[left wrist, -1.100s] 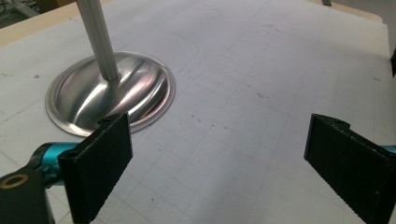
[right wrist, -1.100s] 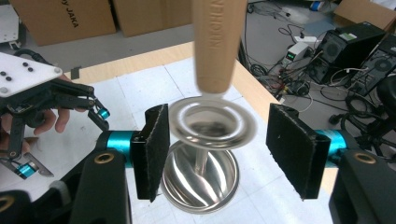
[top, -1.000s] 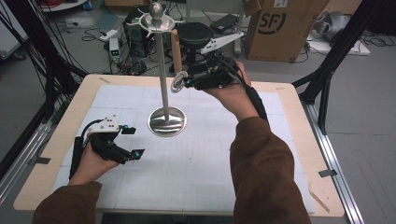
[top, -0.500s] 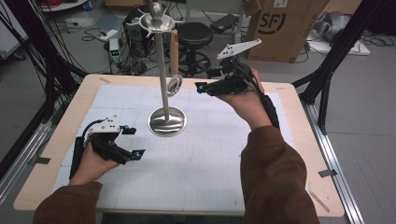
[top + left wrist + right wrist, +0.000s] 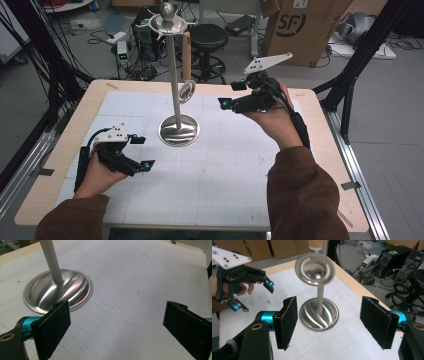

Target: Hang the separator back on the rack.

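The ladle (image 5: 187,75) hangs upright on the metal stand (image 5: 176,95), its bowl beside the pole, and the right gripper (image 5: 231,95), jaws just opened wide with nothing between them, is nearer than the wide-open, empty left gripper (image 5: 142,151) beside the base.

The round shiny metal ladle bowl (image 5: 314,269) hanging from the tall steel stand is motion-blurred in the right gripper view, and its wooden handle (image 5: 315,244) runs off the top edge; in the high view it is too small to make out much detail. In the left gripper view the stand's steel pole (image 5: 51,261) is cut off at the top. The left gripper (image 5: 253,287), seen far off, partly hides the hand behind it, whose fingers perhaps curl under it.
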Demonstrator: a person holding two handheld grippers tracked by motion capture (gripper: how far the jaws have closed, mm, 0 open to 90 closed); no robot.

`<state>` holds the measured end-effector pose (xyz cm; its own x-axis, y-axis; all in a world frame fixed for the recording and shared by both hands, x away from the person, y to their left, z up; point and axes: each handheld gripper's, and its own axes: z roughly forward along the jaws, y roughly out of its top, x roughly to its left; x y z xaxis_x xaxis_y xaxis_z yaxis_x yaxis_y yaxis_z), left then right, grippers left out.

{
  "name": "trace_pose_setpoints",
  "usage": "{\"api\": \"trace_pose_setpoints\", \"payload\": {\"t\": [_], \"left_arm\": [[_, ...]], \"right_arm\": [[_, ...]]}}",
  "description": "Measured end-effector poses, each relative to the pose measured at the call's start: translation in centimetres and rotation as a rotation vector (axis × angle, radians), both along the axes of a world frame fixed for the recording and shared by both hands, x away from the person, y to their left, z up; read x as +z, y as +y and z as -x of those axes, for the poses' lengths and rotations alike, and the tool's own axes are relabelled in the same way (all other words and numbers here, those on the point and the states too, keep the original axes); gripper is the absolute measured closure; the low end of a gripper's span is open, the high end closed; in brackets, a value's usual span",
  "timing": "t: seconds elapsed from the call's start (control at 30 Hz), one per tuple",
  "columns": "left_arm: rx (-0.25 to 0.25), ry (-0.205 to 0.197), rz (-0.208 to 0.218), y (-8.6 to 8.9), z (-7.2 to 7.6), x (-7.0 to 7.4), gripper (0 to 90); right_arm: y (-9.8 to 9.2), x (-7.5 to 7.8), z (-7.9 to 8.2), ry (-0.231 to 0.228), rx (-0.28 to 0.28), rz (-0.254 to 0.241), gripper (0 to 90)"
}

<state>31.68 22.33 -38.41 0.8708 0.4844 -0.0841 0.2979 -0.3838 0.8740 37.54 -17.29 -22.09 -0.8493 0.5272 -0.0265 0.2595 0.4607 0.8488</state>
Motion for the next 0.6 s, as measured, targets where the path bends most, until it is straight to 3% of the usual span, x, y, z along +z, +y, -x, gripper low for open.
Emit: {"api": "trace_pose_setpoints", "payload": {"t": [0.6], "left_arm": [[-0.007, 0.002, -0.001, -0.1, 0.0, -0.1, 7.8]], "right_arm": [[-3.3, -1.5, 2.1, -0.002, -0.017, -0.028, 27.8]]}}
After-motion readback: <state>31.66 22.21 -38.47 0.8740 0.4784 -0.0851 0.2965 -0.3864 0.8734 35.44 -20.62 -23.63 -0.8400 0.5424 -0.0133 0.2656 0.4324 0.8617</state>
